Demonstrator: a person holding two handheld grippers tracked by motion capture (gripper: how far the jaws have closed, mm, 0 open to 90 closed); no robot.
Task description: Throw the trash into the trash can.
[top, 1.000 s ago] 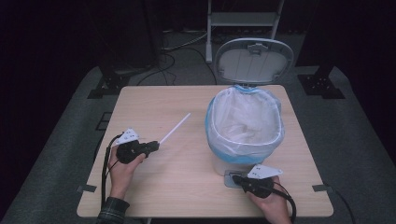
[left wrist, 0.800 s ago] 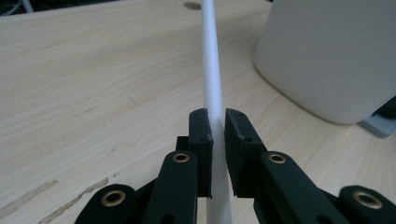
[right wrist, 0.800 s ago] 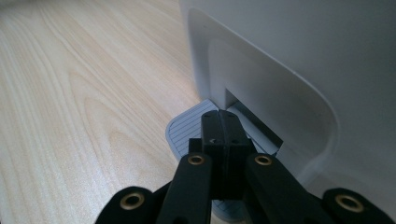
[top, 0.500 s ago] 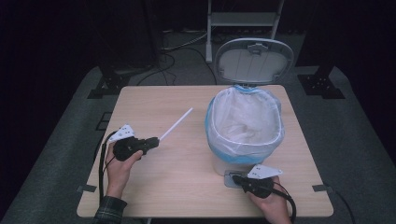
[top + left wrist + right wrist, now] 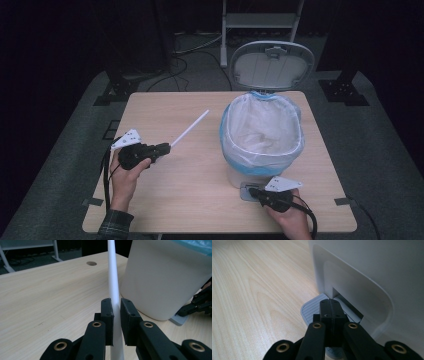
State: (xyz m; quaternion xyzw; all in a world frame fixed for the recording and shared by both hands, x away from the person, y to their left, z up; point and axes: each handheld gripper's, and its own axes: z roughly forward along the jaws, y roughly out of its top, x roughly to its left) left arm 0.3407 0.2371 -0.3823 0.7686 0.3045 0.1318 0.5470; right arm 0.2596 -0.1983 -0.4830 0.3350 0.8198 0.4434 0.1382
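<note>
Black tongs sit nearest on both sides of the pale wooden worktop (image 5: pixel 200 200); the right tongs (image 5: pixel 253 192) lie at the near right edge in the person's right hand (image 5: pixel 290 220), jaws pressed flat together with nothing between them, tips resting on the grey ribbed pedal (image 5: pixel 312 310) at the foot of the white bin (image 5: pixel 262 145); in the right gripper view the shut jaws lie over the pedal just before the slot in the bin's base.

Farther left and a little farther in, the left tongs (image 5: pixel 166 147) are held by the left hand (image 5: pixel 125 172), a plaid sleeve (image 5: pixel 114 225) showing at the near edge; their jaws are pinching the near end of a long white stick (image 5: pixel 190 129); in the left gripper view the stick (image 5: pixel 113 282) rises straight up from between the two jaw pads, the bin's white wall just to its right.

From that grip the stick slants away and to the right above the worktop, its far tip well short of the bin and apart from it; the bin stands on the right half of the worktop, lined with a clear bag with a blue rim (image 5: pixel 295 150); behind it the grey lid (image 5: pixel 272 65) stands open and upright.
</note>
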